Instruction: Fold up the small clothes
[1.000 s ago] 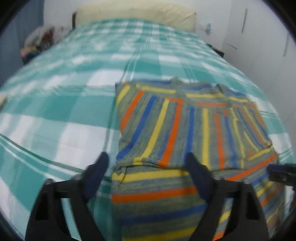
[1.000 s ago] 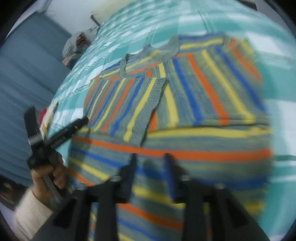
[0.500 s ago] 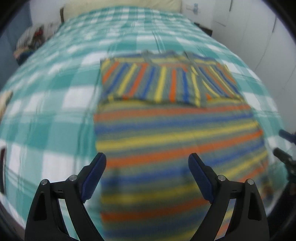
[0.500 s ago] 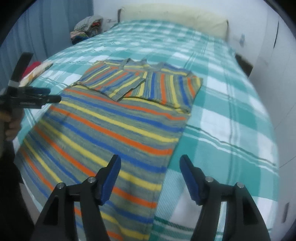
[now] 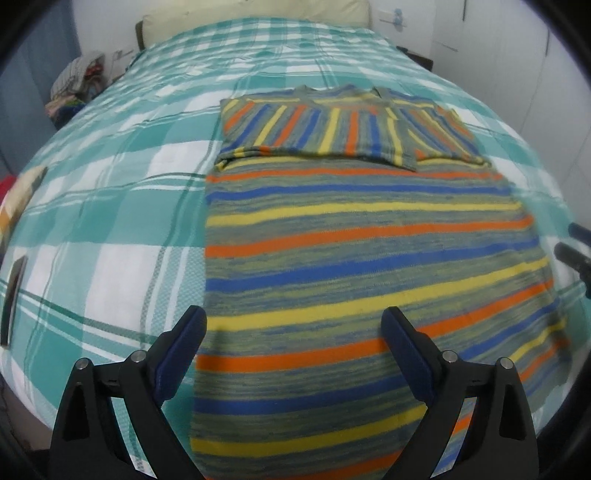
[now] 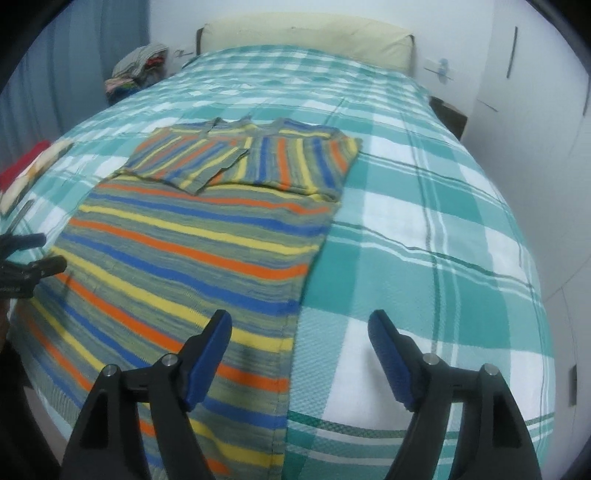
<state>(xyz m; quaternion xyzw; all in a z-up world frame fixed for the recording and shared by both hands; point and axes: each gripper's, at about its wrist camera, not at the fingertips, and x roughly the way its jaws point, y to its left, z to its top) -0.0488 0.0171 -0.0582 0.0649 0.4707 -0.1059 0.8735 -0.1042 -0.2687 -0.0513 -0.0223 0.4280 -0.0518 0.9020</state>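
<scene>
Sweater (image 5: pixel 369 251) lies flat on bed (image 5: pixel 110 206), striped orange, blue, yellow, both sleeves folded in over the chest near the collar, hem toward the cameras. Left tongs (image 5: pixel 293 354) hover above the hem end, jaws wide and opening, nothing gripped, cloth only seen below them. Right tongs (image 6: pixel 300 356) hover above the sweater's side edge, one finger over stripes, the other over checked bedspread, jaws apart and opening, nothing clamped. Pillow (image 6: pixel 306 31) at headboard end. Clothes pile (image 6: pixel 136 70) beside the bed's far corner.
</scene>
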